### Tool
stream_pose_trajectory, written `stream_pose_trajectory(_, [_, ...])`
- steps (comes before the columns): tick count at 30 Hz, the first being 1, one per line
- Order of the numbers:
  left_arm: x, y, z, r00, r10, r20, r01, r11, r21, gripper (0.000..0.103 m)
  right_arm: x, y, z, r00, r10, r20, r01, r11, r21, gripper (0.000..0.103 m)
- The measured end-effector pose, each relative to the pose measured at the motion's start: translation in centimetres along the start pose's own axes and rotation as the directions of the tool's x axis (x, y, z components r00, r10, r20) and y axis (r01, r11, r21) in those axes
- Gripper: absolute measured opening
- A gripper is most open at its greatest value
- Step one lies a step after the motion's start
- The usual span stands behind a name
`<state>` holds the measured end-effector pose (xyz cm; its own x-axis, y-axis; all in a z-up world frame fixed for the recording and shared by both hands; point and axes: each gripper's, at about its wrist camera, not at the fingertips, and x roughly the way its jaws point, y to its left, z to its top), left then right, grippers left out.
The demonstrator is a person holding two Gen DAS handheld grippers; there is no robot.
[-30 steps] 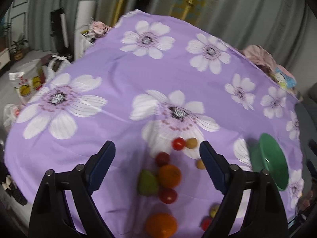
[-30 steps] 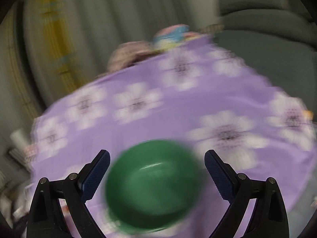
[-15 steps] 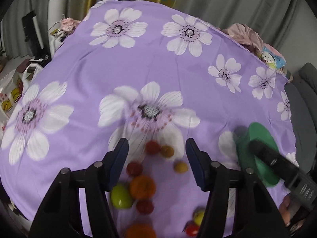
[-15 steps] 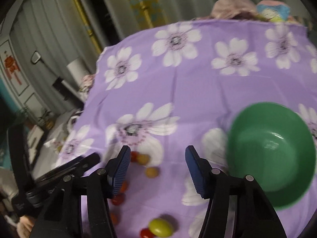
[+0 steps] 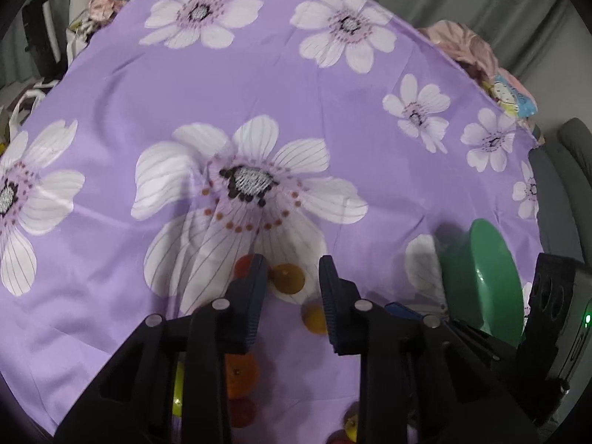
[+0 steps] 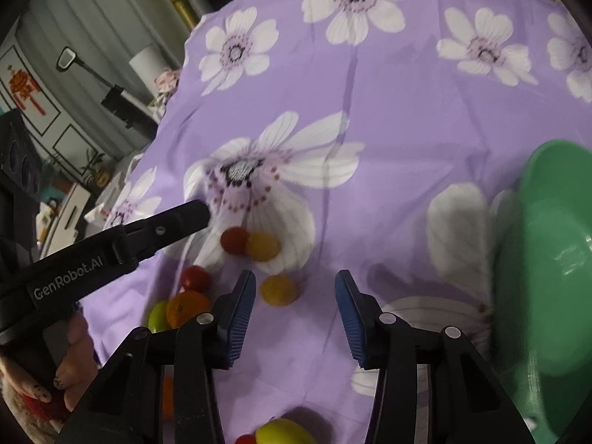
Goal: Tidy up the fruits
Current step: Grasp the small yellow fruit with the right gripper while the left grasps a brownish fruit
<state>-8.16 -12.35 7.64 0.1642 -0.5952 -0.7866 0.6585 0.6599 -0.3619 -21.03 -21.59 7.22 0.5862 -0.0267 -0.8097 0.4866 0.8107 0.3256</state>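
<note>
Several small fruits lie on the purple flowered cloth (image 5: 296, 118): a red tomato (image 6: 234, 240), a yellow one (image 6: 262, 246), a yellow-orange one (image 6: 279, 290), another red tomato (image 6: 195, 277), an orange (image 6: 187, 305) and a green fruit (image 6: 157, 316). The green bowl (image 6: 555, 259) stands empty at the right. My left gripper (image 5: 290, 270) hovers over the far fruits, shut to a narrow gap and holding nothing. The yellow fruit (image 5: 286, 277) shows beyond its tips. My right gripper (image 6: 295, 277) is closing with nothing between its pads, and the yellow-orange fruit lies just past its left finger.
A yellow-green fruit (image 6: 281, 433) lies at the near edge below the right gripper. A person's hand (image 6: 70, 377) holds the left gripper (image 6: 199, 211). Bags and clutter (image 5: 510, 92) sit beyond the cloth's far right edge, and a grey seat (image 5: 562, 203) is at the right.
Both grippers' jaws have narrowed from wide open. Both have come down and closer to the fruits. The right one swung left off the bowl, which now sits at its right edge.
</note>
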Motion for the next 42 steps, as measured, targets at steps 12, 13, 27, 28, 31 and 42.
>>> stream_pose_trajectory(12, [3.5,-0.1,0.0,0.989,-0.044,-0.139,0.039,0.999,-0.037,0.027,2.4,0.9,-0.7,0.995,-0.077,-0.063,0.073,0.996,-0.052,0.048])
stream_pose_trajectory(13, [3.6,0.0,0.0,0.989,-0.042,-0.144,0.036,0.998,-0.041,0.027,2.7,0.8,-0.7,0.995,-0.078,-0.065,0.075,0.996,-0.057,0.048])
stream_pose_trajectory(27, [5.6,0.4,0.1,0.983,-0.002,-0.182,-0.009,0.998,-0.059,0.027,3.9,1.1,-0.6,0.992,-0.09,-0.086,0.084,0.994,-0.071,0.042])
stream_pose_trajectory(28, [5.7,0.5,0.1,0.982,-0.009,-0.188,-0.003,0.998,-0.068,0.027,4.0,1.1,-0.6,0.992,-0.089,-0.087,0.083,0.994,-0.071,0.042])
stream_pose_trajectory(31, [5.9,0.4,0.1,0.982,-0.014,-0.189,0.001,0.998,-0.069,0.028,4.1,1.2,-0.6,0.992,-0.085,-0.089,0.079,0.994,-0.072,0.042])
stream_pose_trajectory(42, [5.7,0.6,0.0,0.987,-0.019,-0.162,0.007,0.997,-0.076,0.027,4.4,1.4,-0.7,0.994,-0.07,-0.088,0.063,0.995,-0.08,0.028])
